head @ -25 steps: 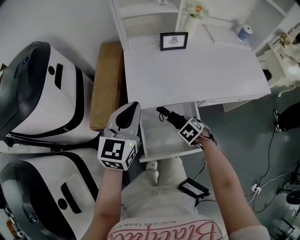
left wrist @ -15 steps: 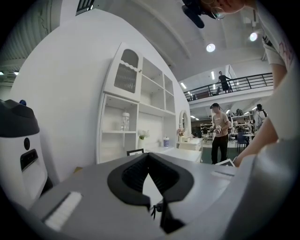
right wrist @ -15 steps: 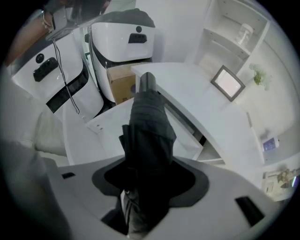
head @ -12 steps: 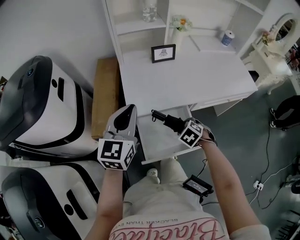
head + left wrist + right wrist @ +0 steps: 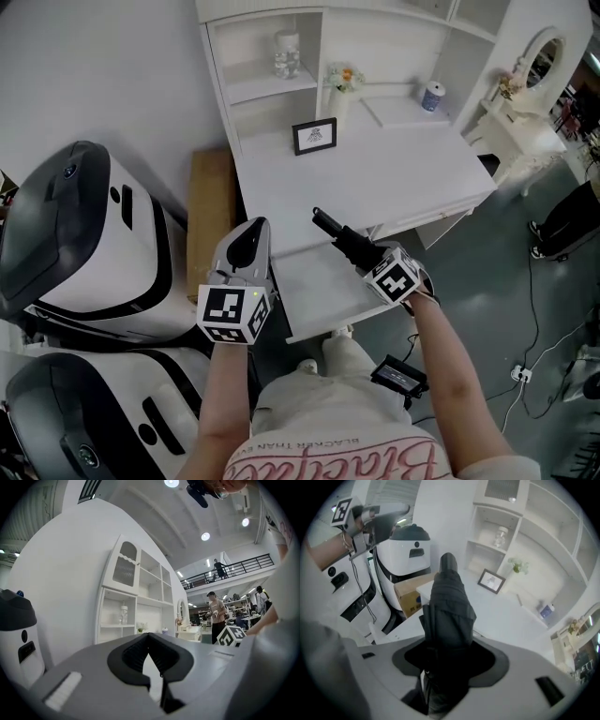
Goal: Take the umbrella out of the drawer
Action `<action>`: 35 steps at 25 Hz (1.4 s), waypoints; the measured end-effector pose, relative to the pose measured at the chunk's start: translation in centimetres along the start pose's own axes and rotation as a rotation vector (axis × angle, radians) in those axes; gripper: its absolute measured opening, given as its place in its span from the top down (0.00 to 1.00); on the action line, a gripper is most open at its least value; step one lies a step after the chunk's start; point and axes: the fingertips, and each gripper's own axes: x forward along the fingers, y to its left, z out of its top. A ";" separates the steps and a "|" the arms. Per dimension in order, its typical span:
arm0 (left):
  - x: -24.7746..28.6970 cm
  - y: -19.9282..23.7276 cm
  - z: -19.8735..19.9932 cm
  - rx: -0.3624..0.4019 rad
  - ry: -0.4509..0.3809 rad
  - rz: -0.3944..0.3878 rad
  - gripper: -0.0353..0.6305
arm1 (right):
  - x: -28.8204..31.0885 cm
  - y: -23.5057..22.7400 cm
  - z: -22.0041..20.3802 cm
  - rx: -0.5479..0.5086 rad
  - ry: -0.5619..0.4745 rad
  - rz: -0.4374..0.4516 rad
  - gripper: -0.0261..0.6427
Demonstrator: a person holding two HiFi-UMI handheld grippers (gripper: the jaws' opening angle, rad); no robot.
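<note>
Right tongs (image 5: 364, 257): closed on a folded black umbrella (image 5: 449, 592). The pads grip its lower part and the rest juts out past the tips. In the head view the umbrella sits just right of frame centre. It slants toward the upper left, with its free end over the front edge of the white table (image 5: 403, 178). It lies above the far right corner of the drawer (image 5: 309, 295) and rests on nothing.

Left tongs (image 5: 247, 234): tips together, nothing between them. They sit at centre left of the head view, just left of the drawer, and point toward the top of the frame.

Drawer: white, pulled out from under the table, at frame centre. The visible floor of it is bare.

Table top: a small black picture frame (image 5: 314, 136) stands upright near the back left. A vase of flowers (image 5: 342, 82) is behind it and a blue-and-white canister (image 5: 432, 96) is at the upper right. A glass jar (image 5: 287, 53) stands on the shelf (image 5: 262, 86) above, at top centre.

Surroundings: a cardboard box (image 5: 208, 220) stands against the table's left side. Two large white-and-black machines (image 5: 80, 234) fill the left of the frame. A small black device (image 5: 400, 378) hangs on a cable at lower right, beside the person's leg.
</note>
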 end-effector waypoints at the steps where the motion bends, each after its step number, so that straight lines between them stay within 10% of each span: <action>1: 0.0 0.0 0.3 0.004 -0.006 -0.001 0.94 | -0.7 -0.3 0.4 0.021 -0.022 -0.015 0.60; 35: 4.0 -1.7 9.6 0.099 -0.143 0.108 0.94 | -21.3 -11.6 11.9 0.328 -0.782 -0.300 0.60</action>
